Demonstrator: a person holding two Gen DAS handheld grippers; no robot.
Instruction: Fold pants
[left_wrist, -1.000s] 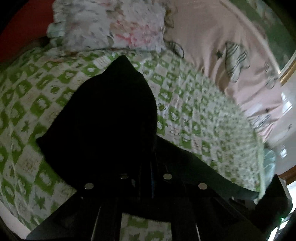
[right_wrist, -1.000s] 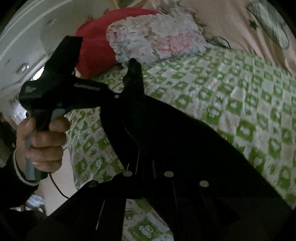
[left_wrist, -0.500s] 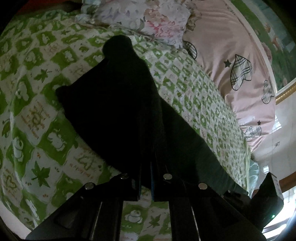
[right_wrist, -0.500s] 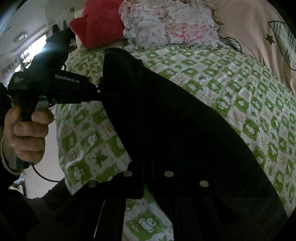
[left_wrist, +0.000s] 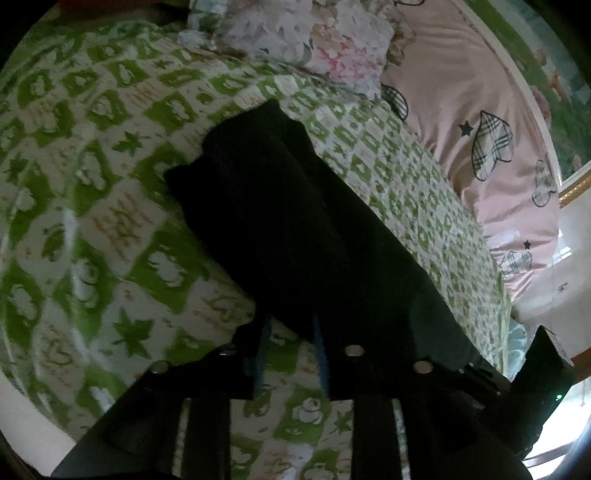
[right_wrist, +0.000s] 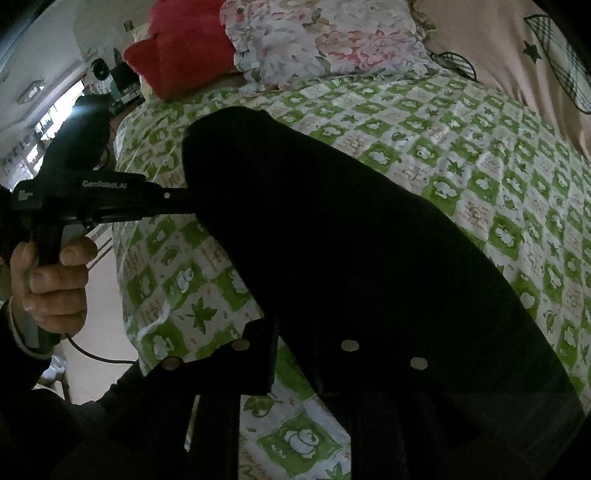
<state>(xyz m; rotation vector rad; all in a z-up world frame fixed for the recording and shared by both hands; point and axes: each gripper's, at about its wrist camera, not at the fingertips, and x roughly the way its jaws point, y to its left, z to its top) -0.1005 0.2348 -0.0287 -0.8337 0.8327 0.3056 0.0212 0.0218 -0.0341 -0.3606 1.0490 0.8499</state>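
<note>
- Bedroom scene: bed under a green-and-white checked bedspread (left_wrist: 110, 229), window light behind the left hand in the right wrist view.
- Black pants (right_wrist: 351, 236) lay lengthwise across the bedspread, already doubled into a long narrow band, one rounded end toward the floral pillow (right_wrist: 321, 40).
- Fabric looked soft, limp and light, draping with no stiffness; thick enough that layers bulged at the fold. Judged not slippery, not fragile. Likely to sag if lifted from one point, so best held at two corners of the same edge, pinching all layers.
- Left gripper (left_wrist: 291, 354) sat at the near edge of the pants; jaws stood apart with bedspread visible between them, cloth over the upper tips only. Appeared released, not clamped.
- Seen from the right wrist view, the left gripper (right_wrist: 184, 195) touched the pants' side edge near the pillow end; tips were hidden behind the cloth there.
- Right gripper (right_wrist: 310, 354) sat over the near part of the pants; gap showed between its fingers on the left, right finger buried in black cloth. Grip could not be told.
- Left hand (right_wrist: 51, 280) wrapped the handle, off the bedspread's edge.
- Beyond the pants, past the floral pillow: red cushion (right_wrist: 181, 48); pink sheet (left_wrist: 480, 122) with plaid hearts alongside the bedspread.
- Step judged: laying the fold down, next fold pending.
</note>
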